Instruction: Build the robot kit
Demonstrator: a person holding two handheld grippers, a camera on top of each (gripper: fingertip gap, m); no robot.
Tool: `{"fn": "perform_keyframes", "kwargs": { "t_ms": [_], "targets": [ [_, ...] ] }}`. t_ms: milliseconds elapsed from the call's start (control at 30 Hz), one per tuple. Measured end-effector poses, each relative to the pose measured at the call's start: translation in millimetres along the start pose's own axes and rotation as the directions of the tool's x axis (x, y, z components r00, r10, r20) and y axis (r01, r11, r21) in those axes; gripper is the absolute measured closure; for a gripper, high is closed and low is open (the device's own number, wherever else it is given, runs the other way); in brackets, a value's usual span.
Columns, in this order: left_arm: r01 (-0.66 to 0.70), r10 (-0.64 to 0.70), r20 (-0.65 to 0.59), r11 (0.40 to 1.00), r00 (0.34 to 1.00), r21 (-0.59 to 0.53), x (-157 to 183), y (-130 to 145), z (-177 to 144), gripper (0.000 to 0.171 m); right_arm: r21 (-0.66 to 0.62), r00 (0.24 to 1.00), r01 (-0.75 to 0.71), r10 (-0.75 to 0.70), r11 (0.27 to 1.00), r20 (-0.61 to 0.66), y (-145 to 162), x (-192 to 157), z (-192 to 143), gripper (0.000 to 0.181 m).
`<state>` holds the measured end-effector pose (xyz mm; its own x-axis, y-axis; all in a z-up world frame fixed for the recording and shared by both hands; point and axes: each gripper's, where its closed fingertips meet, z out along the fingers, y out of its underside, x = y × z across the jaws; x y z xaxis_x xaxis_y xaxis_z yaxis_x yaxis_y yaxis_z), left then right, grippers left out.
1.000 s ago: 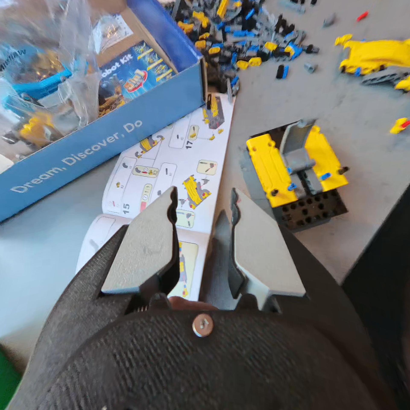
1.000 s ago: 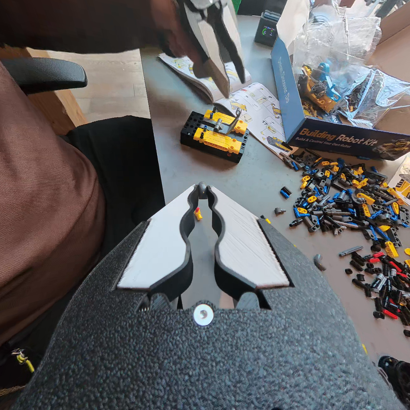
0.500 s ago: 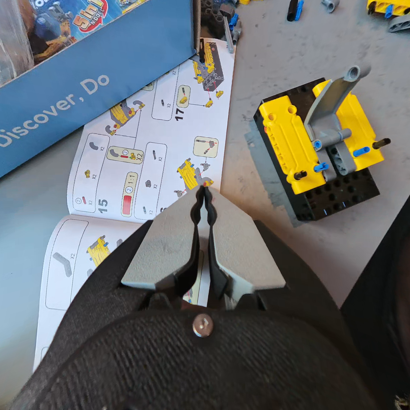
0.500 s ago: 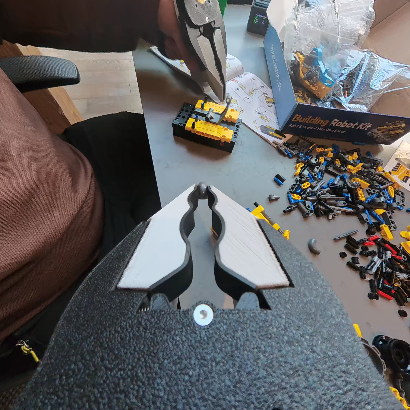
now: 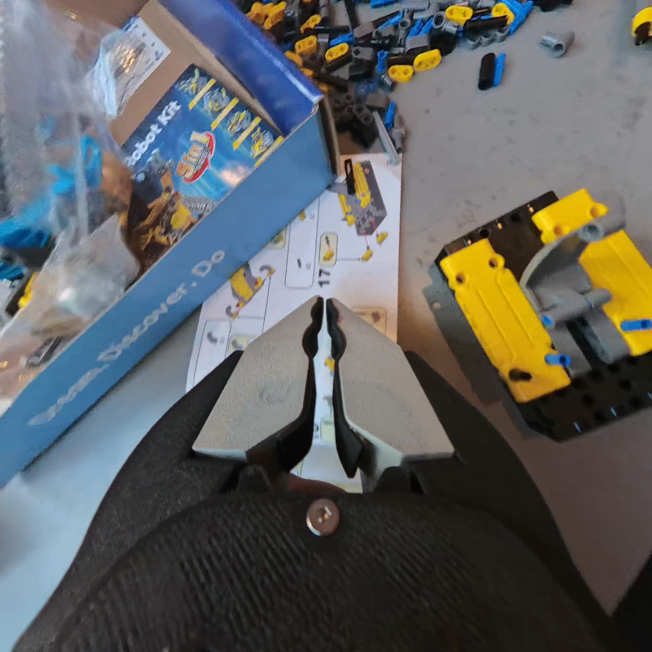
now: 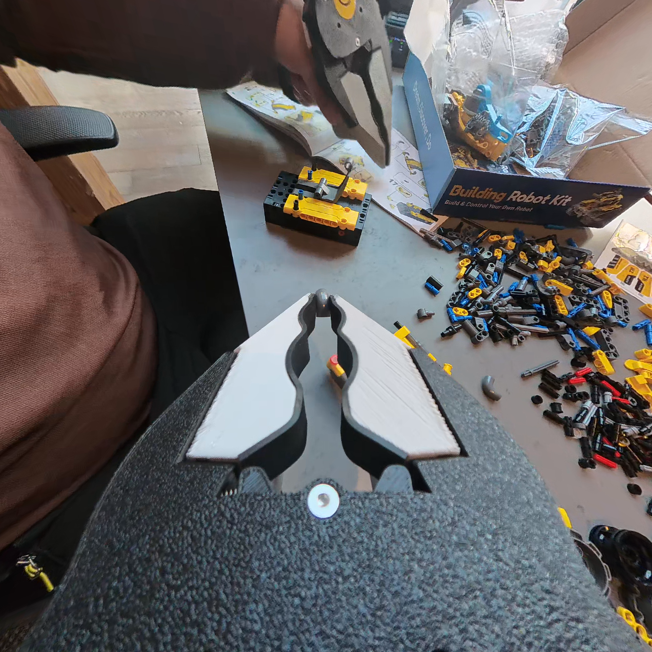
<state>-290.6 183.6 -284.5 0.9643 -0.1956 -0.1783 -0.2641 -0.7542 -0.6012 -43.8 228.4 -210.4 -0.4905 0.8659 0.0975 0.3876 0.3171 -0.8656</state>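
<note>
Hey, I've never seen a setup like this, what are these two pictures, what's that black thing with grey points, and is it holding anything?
No robot here: a person holds a pair of tongs in each hand, each carrying a camera that looks along its fingers. One picture comes from the left tongs, shut and empty above an open instruction booklet. The other comes from the right tongs, shut on a small grey piece; the left tongs show farther off there too. On the grey table lie a half-built black and yellow model, a blue box with plastic bags in it, and a pile of loose building parts.
</note>
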Motion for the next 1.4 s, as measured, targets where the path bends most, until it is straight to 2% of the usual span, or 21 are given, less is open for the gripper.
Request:
{"fn": "perform_keyframes", "kwargs": {
  "t_ms": [133, 333, 500, 567, 667, 800, 867, 933, 1000, 1133, 1233, 1333, 1400],
  "targets": [
    [-0.099, 0.096, -0.039, 0.993, 0.995, -0.064, 9.6, -19.7, 33.8, 0.171, 0.010, 1.000, 0.004, -0.004, 1.000, -0.006, -1.5, 0.6, -2.8, 0.174],
    [-0.203, 0.204, 0.003, 0.977, 0.979, -0.064, 12.7, -49.8, 58.1, 0.171, 0.029, 1.000, -0.011, 0.011, 1.000, -0.023, 0.8, 2.2, -13.9, 0.173],
    [-0.168, 0.167, -0.049, 0.986, 0.985, -0.018, 24.3, -66.9, 68.9, 0.171, 0.046, 0.999, -0.019, 0.021, 0.999, -0.027, 2.2, 3.9, -19.4, 0.173],
    [-0.181, 0.180, -0.039, 0.983, 0.983, -0.018, 23.1, -68.0, 65.3, 0.171, 0.049, 0.999, -0.021, 0.022, 0.999, -0.031, 3.5, 4.3, -20.0, 0.174],
    [-0.135, 0.136, -0.058, 0.991, 0.989, 0.016, 20.0, -63.2, 40.1, 0.171, 0.048, 0.999, -0.018, 0.019, 0.999, -0.038, 4.8, 3.0, -24.0, 0.173],
    [-0.038, 0.039, 0.065, 0.999, 0.997, -0.020, -17.0, -28.3, 7.9, 0.167, 0.064, 0.999, -0.025, 0.028, 0.998, -0.045, 5.5, 2.6, -30.4, 0.173],
    [-0.003, 0.009, 0.100, 0.998, 0.995, -0.064, -29.9, -8.1, 8.2, 0.162, 0.069, 0.998, -0.030, 0.033, 0.997, -0.045, 6.1, 3.6, -29.7, 0.174],
    [-0.004, 0.010, 0.081, 0.997, 0.997, -0.074, -31.0, -0.2, 19.2, 0.166, 0.074, 0.999, -0.029, 0.032, 0.997, -0.039, 4.2, 3.1, -27.6, 0.173],
    [-0.024, 0.029, 0.075, 0.997, 0.997, -0.068, -31.8, -5.3, 31.8, 0.171, 0.078, 0.999, -0.022, 0.024, 0.997, -0.035, 1.0, 1.1, -25.6, 0.173],
    [-0.048, 0.049, 0.016, 0.998, 0.999, -0.035, -24.9, -35.2, 47.7, 0.171, 0.078, 0.999, -0.014, 0.017, 0.997, -0.038, -2.4, -2.6, -25.5, 0.173],
    [-0.082, 0.084, 0.053, 0.996, 0.995, -0.027, -30.7, -48.0, 54.7, 0.171, 0.080, 0.999, -0.020, 0.024, 0.997, -0.044, -1.5, -3.2, -27.4, 0.173],
    [-0.080, 0.082, 0.066, 0.996, 0.994, -0.029, -31.9, -45.8, 50.2, 0.171, 0.080, 0.998, -0.028, 0.031, 0.996, -0.049, 0.7, -2.5, -29.7, 0.173],
    [-0.062, 0.063, 0.055, 0.998, 0.996, -0.035, -28.6, -34.9, 40.9, 0.171, 0.082, 0.998, -0.032, 0.037, 0.996, -0.052, 2.2, -2.0, -31.7, 0.173]
  ]
}}
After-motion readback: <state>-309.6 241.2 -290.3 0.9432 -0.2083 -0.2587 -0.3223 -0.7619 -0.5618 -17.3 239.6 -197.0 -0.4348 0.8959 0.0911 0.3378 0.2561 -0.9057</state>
